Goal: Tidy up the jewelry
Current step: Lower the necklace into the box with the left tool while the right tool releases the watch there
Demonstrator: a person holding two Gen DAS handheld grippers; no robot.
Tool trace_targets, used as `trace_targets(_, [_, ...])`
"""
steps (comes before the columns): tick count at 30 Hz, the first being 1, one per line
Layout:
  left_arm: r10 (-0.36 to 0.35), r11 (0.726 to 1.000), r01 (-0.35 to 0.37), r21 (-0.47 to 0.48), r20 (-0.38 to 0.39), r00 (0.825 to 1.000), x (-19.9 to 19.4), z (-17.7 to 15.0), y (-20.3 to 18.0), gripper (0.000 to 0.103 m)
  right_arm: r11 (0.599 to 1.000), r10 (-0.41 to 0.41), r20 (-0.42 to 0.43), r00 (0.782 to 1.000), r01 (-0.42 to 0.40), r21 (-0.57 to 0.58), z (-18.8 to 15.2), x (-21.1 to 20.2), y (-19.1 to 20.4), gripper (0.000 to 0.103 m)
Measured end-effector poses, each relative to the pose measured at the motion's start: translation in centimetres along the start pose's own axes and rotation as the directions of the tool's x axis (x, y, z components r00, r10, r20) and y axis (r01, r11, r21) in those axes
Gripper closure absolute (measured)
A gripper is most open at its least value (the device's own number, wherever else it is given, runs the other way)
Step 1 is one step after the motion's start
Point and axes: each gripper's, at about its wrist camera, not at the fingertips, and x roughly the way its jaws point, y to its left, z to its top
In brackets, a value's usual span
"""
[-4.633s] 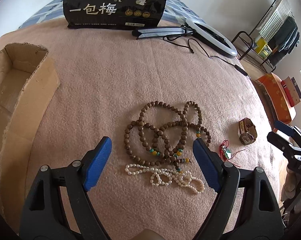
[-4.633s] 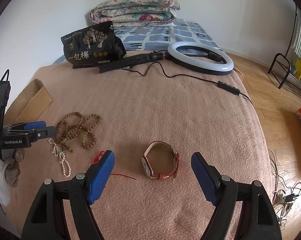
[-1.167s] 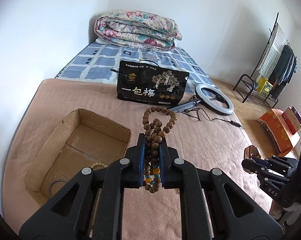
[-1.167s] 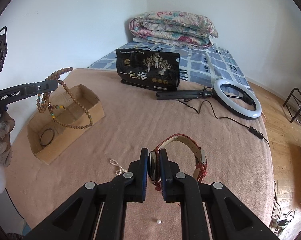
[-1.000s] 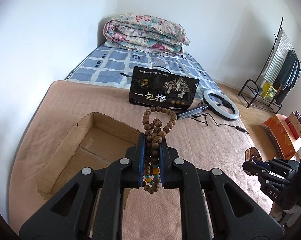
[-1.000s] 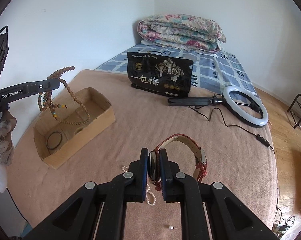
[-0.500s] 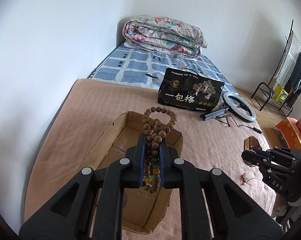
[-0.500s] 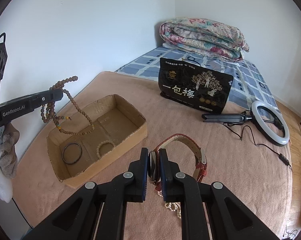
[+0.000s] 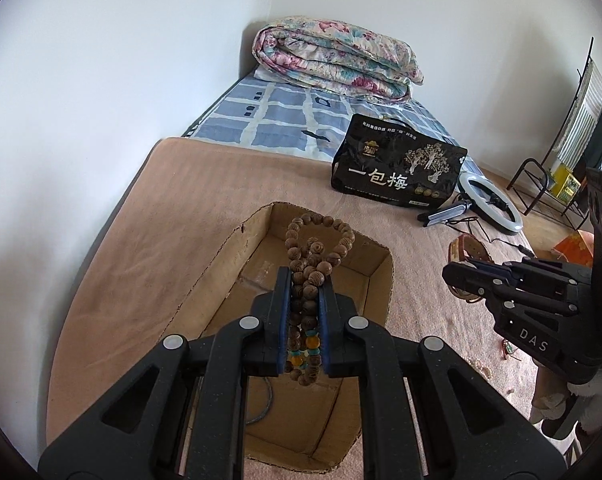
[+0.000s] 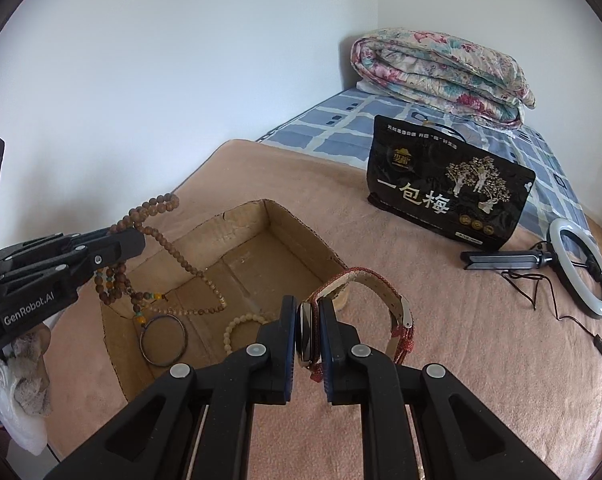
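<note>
Jewelry in transit: beads and watch at the box

Left gripper (image 9: 304, 292): clamped on beads (image 9: 319, 248), a long wooden strand with a few amber and teal spacers. From the right wrist view the strand hangs in loops below the jaws, its lowest loop inside the box (image 10: 285, 216), apparently resting on the floor there. This gripper is the nearer of the two: the box opening lies directly beneath it, long axis running 12 to 6 in its own view.

Right gripper (image 10: 306, 326): clamped on the face of a watch (image 10: 381, 304), red woven strap with pale lining, strap arching out toward 1 o'clock. Box sits at 11 o'clock from these jaws, near corner just past the tips, so the watch hangs at the edge, not yet over the opening.

Box contents: dark bangle (image 10: 164, 342) and pale bracelet (image 10: 241, 326), side by side on the floor.

Judgement: beads look ready for release; watch needs carrying toward 11 first.
</note>
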Motion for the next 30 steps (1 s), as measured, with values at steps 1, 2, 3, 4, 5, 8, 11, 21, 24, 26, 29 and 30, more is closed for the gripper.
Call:
trace_targets(1, [0.001, 1.000, -0.001, 0.003, -0.003, 1.000, 0.1, -0.2, 0.1, 0.093, 1.000, 0.002, -0.002, 1.000, -0.002, -0.004, 0.2, 0.4, 0.2, 0.094])
trace_targets(2, [0.002, 1.000, -0.002, 0.006, -0.008, 1.000, 0.3, -0.4, 0.1, 0.093, 1.000, 0.005, -0.005, 1.000, -0.005, -0.008, 0.4, 0.8, 0.4, 0.094])
trace_targets(3, [0.001, 1.000, -0.001, 0.008, -0.012, 1.000, 0.4, -0.6, 0.2, 0.093, 1.000, 0.006, -0.007, 1.000, -0.006, -0.010, 0.5, 1.2, 0.6, 0.094])
trace_targets(4, [0.000, 1.000, 0.001, 0.009, -0.017, 1.000, 0.6, -0.9, 0.3, 0.093, 1.000, 0.008, -0.009, 1.000, -0.008, -0.011, 0.7, 1.6, 0.8, 0.094])
trace_targets(5, [-0.002, 1.000, 0.002, 0.011, -0.023, 1.000, 0.8, -1.0, 0.4, 0.093, 1.000, 0.008, -0.011, 1.000, -0.009, -0.011, 0.8, 1.9, 0.9, 0.094])
trace_targets(8, [0.003, 1.000, -0.002, 0.016, -0.036, 0.999, 1.4, -1.6, 0.6, 0.093, 1.000, 0.013, -0.021, 1.000, -0.013, -0.018, 1.1, 3.1, 1.5, 0.094])
trace_targets(11, [0.006, 1.000, -0.006, 0.013, -0.048, 0.999, 1.9, -1.9, 1.0, 0.093, 1.000, 0.019, -0.028, 0.999, -0.020, -0.023, 1.3, 4.1, 1.9, 0.094])
trace_targets(21, [0.008, 1.000, -0.007, 0.006, -0.088, 0.996, 3.7, -3.1, 1.6, 0.093, 0.999, 0.033, -0.068, 0.997, -0.035, -0.034, 1.6, 7.3, 2.6, 0.094])
trace_targets(24, [0.009, 1.000, -0.009, 0.000, -0.094, 0.995, 4.0, -3.3, 1.9, 0.093, 0.999, 0.029, -0.076, 0.997, -0.031, -0.034, 1.7, 8.0, 2.6, 0.094])
trace_targets(26, [0.006, 1.000, -0.006, -0.005, -0.098, 0.995, 4.1, -3.4, 2.1, 0.093, 0.999, 0.026, -0.081, 0.996, -0.029, -0.037, 1.8, 8.3, 2.7, 0.094])
trace_targets(29, [0.005, 1.000, -0.006, -0.006, -0.100, 0.995, 4.1, -3.4, 2.2, 0.093, 0.999, 0.026, -0.083, 0.996, -0.030, -0.042, 1.8, 8.6, 2.7, 0.090])
trace_targets(30, [0.003, 1.000, -0.004, -0.008, -0.099, 0.995, 4.2, -3.3, 2.2, 0.093, 0.999, 0.024, -0.077, 0.997, -0.028, -0.042, 1.9, 8.5, 2.7, 0.086])
